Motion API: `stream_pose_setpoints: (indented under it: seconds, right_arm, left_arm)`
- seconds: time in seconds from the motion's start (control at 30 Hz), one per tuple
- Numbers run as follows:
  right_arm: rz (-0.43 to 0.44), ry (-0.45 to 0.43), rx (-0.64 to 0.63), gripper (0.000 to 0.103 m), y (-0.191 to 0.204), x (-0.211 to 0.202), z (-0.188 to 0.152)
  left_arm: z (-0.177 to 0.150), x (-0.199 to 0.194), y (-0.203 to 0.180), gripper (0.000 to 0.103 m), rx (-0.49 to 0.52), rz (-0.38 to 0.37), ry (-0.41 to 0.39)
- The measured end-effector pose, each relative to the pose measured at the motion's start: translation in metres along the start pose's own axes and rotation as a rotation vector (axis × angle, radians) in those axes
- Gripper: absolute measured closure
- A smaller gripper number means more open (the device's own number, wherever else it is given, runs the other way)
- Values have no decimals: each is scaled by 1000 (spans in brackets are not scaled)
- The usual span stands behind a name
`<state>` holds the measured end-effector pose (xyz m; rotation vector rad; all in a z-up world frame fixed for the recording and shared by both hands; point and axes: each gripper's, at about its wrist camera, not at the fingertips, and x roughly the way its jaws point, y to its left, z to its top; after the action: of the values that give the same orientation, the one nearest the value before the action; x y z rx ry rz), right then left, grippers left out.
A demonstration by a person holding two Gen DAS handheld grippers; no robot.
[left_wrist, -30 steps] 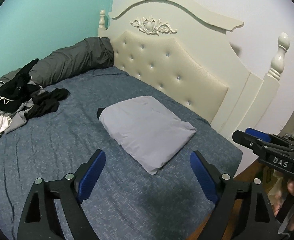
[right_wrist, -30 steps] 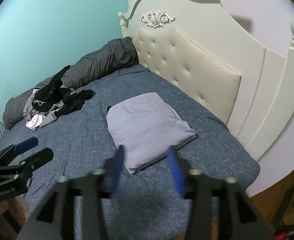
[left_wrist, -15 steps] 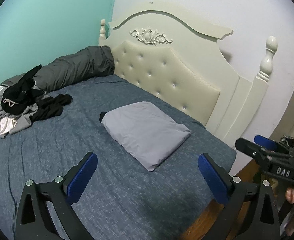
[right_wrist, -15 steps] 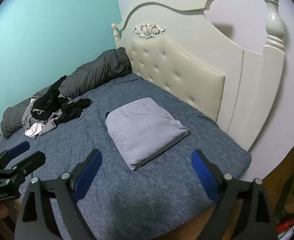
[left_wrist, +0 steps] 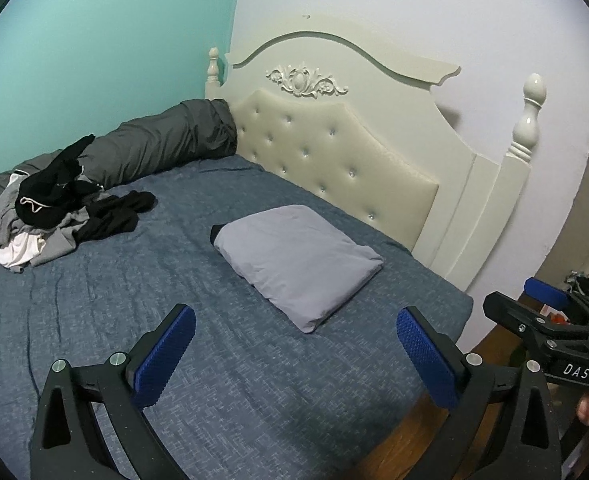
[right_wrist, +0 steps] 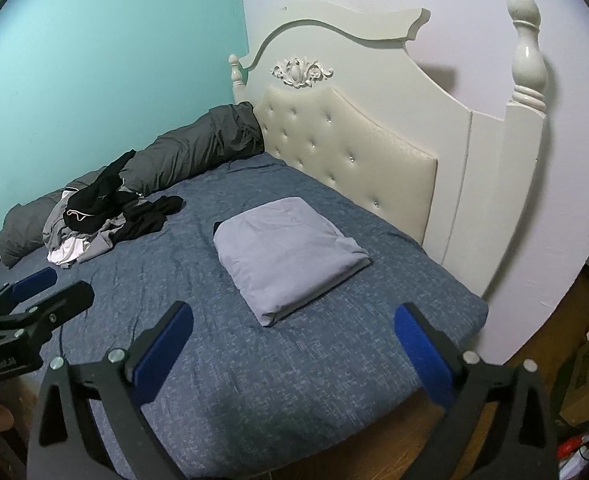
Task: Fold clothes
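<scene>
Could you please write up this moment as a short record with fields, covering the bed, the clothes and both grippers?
surface: bed with blue cover, cream headboard behind
folded item: light grey folded garment, flat on the cover near the headboard
unfolded items: pile of clothes, black, grey and white, far left by the grey rolled bedding
left gripper: open, nothing between the fingers
right gripper: jaws opening, nothing between them
contact: neither gripper touches any clothing
task state: one garment folded, pile not yet folded

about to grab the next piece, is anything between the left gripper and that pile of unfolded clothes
Nothing visible does. Only bare blue bedspread lies between the open left gripper and the clothes pile; the folded grey garment sits off to the right.
</scene>
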<state>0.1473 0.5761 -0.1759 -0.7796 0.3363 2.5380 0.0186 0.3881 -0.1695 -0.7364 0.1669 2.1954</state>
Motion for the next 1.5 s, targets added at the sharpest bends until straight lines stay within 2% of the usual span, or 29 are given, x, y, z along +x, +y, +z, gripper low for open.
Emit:
stream_pose_setpoints:
  seconds: [0.47, 1.1, 1.5]
  right_arm:
    - [20, -23, -2, 2, 9, -21, -4]
    - [22, -4, 5, 0, 12, -18, -16]
    - [22, 13, 9, 0, 14, -15, -21]
  left_arm:
    - [-7, -12, 0, 0, 14, 4, -8]
    - [-11, -16, 0, 0, 17, 11, -11]
    - [-17, -9, 3, 0, 1, 10, 16]
